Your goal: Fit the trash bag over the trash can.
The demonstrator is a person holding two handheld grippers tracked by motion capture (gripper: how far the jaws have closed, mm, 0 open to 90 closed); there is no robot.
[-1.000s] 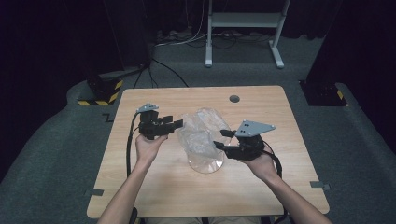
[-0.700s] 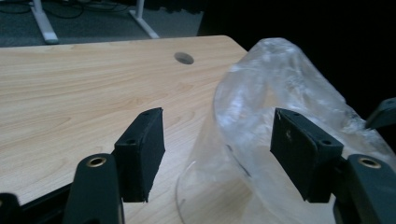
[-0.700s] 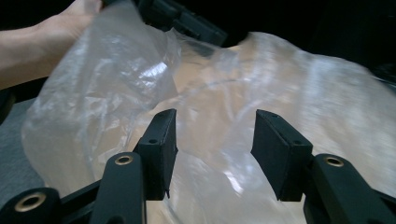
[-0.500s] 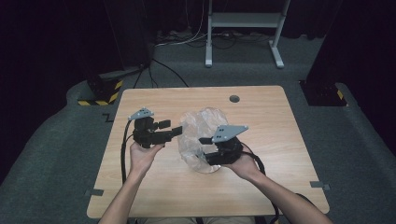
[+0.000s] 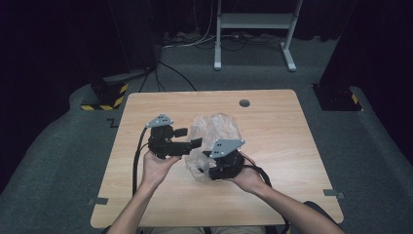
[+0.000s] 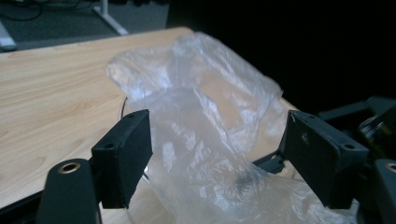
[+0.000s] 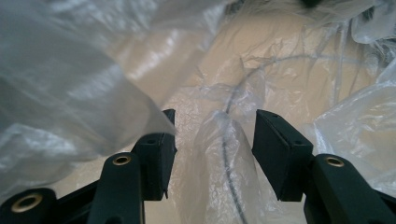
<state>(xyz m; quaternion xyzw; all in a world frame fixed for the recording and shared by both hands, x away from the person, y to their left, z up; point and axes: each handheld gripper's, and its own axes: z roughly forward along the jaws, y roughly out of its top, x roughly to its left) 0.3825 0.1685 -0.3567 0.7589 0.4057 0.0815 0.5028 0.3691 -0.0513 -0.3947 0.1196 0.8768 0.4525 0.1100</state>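
Closing in on a crumpled clear plastic bag (image 5: pixel 214 139) from both sides, mid-desk.

The bag lay on the light wooden desk (image 5: pixel 272 126), standing up in loose folds between the two hands, its long axis running away from the person. The left claw (image 5: pixel 192 139) sat at the bag's left flank with jaws spread wide; in the left gripper view the film (image 6: pixel 210 135) rose between its jaws without either pad pressing it. The right claw (image 5: pixel 207 157) was the nearer one, pushed into the bag's near end, jaws apart, with a ridge of film (image 7: pixel 219 154) between them, not yet pinched. A thin round rim showed through the plastic; what it belonged to could not be told. Bare desk lay open on every side, edges well away.
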